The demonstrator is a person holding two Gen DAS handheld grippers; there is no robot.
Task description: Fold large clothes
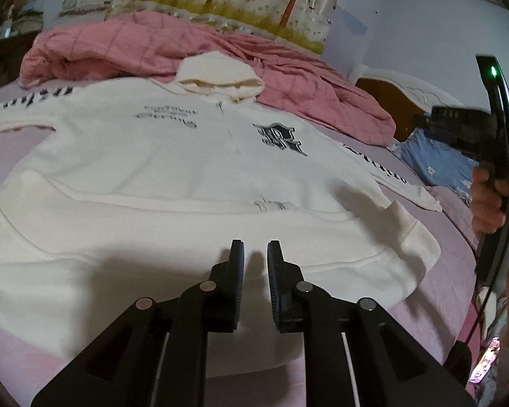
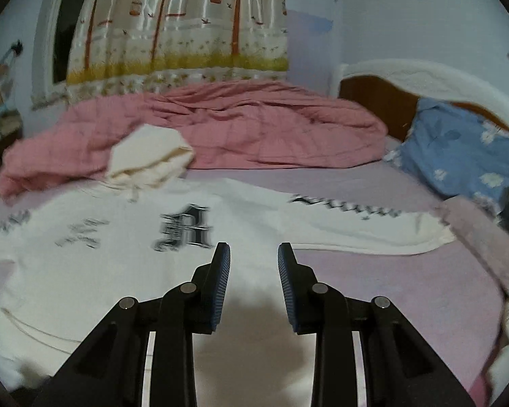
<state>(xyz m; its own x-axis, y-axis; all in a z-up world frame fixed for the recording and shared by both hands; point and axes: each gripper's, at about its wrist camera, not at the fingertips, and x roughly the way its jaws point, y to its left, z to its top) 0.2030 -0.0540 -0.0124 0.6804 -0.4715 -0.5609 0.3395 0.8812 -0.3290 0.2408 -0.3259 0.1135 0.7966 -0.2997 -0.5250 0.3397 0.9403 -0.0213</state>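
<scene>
Nearest in the left wrist view, the left gripper (image 1: 255, 254) is hovering over the hem of 1 cream hooded sweatshirt (image 1: 173, 169); its 2 fingers are standing close together with a narrow gap, pinching nothing. In the right wrist view, the right gripper (image 2: 253, 257) is hanging above the same sweatshirt, its 2 fingers spread moderately with nothing between them; that picture is motion-blurred.

The sweatshirt is lying front-up and flat on the lilac bedsheet (image 2: 373, 271), hem toward the cameras, hood (image 1: 217, 74) pointing away. 1 dark crest print (image 1: 278, 135) is showing on the chest, with smaller lettering beside it. 2 sleeves are reaching outward, each carrying dark lettering; the right-hand sleeve (image 2: 373, 227) is extending toward the bed edge.

At the right edge of the left wrist view, 1 hand (image 1: 488, 200) is gripping the black handle of the other gripper, with 1 green light (image 1: 493, 72) glowing on it.

Farther back, 1 rumpled pink quilt (image 2: 271, 129) is lying bunched across the bed, touching the hood. 1 blue floral pillow (image 2: 458, 156) is resting against the brown-and-white headboard (image 2: 373, 101). Farthest, 1 curtain (image 2: 186, 34) printed with trees and birdcages is hanging along the wall.
</scene>
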